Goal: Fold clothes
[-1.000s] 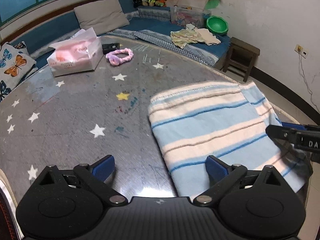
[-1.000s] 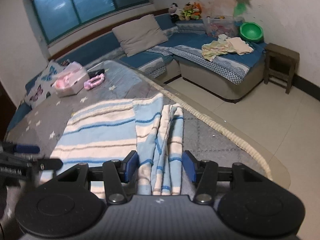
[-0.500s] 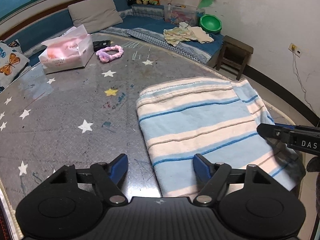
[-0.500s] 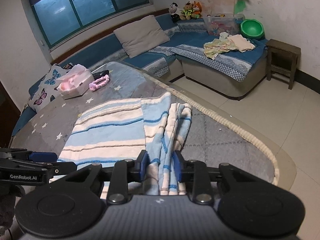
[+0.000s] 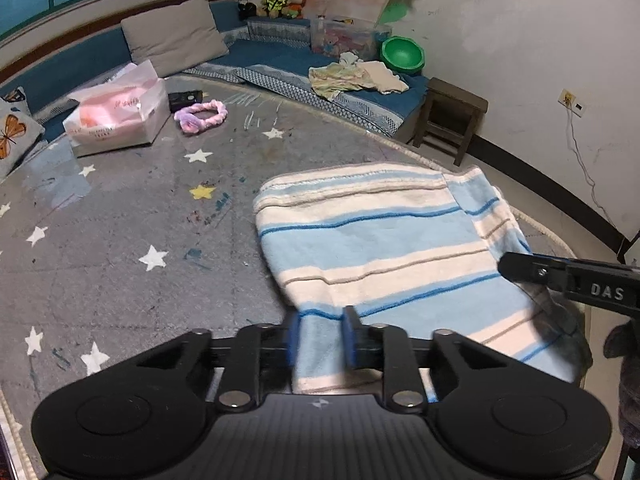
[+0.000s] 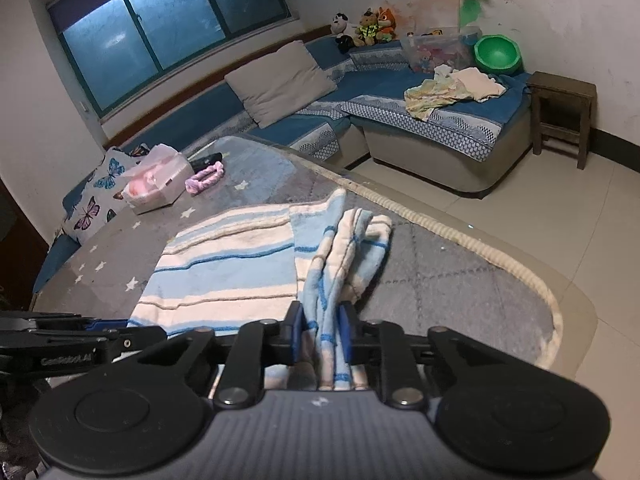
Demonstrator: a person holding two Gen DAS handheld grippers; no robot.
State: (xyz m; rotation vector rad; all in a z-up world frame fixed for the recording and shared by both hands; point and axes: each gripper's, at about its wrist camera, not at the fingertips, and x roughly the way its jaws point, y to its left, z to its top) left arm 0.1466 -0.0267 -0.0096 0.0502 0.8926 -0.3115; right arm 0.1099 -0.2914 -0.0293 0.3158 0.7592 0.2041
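Observation:
A blue and cream striped garment (image 5: 392, 248) lies flat on the grey star-patterned table (image 5: 120, 240). My left gripper (image 5: 320, 338) is shut on its near left corner. In the right wrist view the same striped garment (image 6: 228, 268) shows a bunched sleeve part (image 6: 348, 248) along its right side. My right gripper (image 6: 320, 336) is shut on the near end of that bunched part. The right gripper's fingers (image 5: 560, 272) reach in from the right in the left wrist view. The left gripper (image 6: 80, 336) shows at the lower left of the right wrist view.
At the table's far side stand a tissue box (image 5: 116, 120), a pink headband (image 5: 200, 114) and a black remote (image 5: 184, 98). A blue sofa (image 6: 400, 92) carrying loose clothes (image 6: 452, 88) runs behind. A wooden stool (image 6: 560, 104) stands on the tiled floor at right.
Both grippers went from open to shut on the garment's near edge: the left on the left corner, the right on the bunched sleeve part. Both views now sit a little higher.

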